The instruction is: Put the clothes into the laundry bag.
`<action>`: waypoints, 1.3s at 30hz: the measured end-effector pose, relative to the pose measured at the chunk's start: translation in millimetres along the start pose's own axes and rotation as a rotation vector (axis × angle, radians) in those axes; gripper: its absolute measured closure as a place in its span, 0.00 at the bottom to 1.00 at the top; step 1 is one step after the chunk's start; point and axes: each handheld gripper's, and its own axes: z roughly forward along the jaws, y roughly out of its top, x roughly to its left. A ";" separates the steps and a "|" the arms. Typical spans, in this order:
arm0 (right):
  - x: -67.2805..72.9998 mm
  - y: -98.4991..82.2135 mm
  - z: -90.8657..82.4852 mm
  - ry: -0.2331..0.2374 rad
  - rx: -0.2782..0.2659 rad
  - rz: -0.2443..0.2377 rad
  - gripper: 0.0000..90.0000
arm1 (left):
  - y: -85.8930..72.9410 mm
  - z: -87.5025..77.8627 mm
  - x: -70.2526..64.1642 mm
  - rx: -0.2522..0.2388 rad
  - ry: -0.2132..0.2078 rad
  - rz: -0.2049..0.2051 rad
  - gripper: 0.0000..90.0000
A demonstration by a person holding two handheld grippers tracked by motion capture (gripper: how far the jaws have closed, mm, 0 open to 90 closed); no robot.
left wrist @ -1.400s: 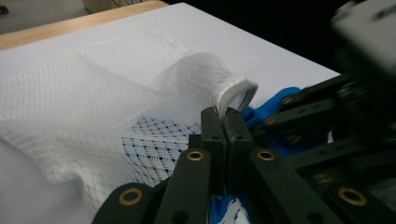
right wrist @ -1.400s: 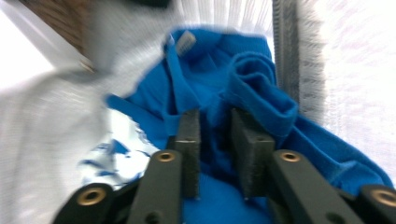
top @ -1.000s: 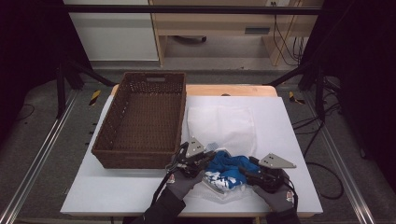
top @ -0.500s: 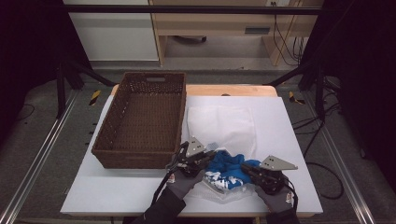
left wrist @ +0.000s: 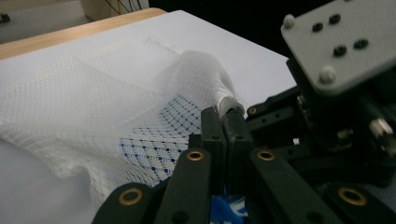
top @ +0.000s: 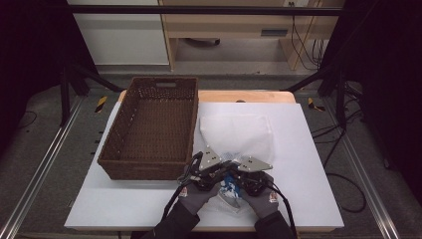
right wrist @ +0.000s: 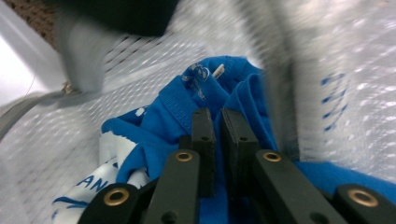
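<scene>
A white mesh laundry bag [top: 236, 132] lies on the white table [top: 308, 149], its mouth towards the person. My left gripper [left wrist: 223, 114] is shut on the bag's raised edge [left wrist: 224, 100] and holds it up. A blue and white garment [top: 230, 186] lies at the bag's mouth and shows through the mesh [left wrist: 159, 144]. My right gripper [right wrist: 217, 114] has its jaws closed on a fold of the blue garment [right wrist: 163, 121], under the mesh [right wrist: 154, 60]. Its jaws have just closed in and then eased very slightly, with the blue cloth between them. In the high view the left gripper [top: 219, 172] and the right gripper [top: 235, 175] sit close together.
A brown wicker basket [top: 149, 167] stands to the left of the bag, close to my left hand. The table's front edge runs just below the gloved hands [top: 196, 199]. Bare white table lies to the right of the bag.
My right gripper has moved left, close up to the left gripper, taking the blue garment under the mesh. The left gripper has kept still on the bag's edge.
</scene>
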 end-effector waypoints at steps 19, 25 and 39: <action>-30.9 -34.8 -69.4 0.020 -0.096 0.101 0.57 | -9.6 2.8 8.7 0.022 0.012 -0.021 0.99; -28.8 -41.3 -48.3 0.036 0.000 0.093 0.95 | -9.6 1.8 9.6 0.019 0.010 -0.022 0.99; 6.3 0.0 -10.5 0.053 -0.024 -0.022 0.93 | 1.5 -7.4 2.5 -0.025 0.003 -0.016 0.99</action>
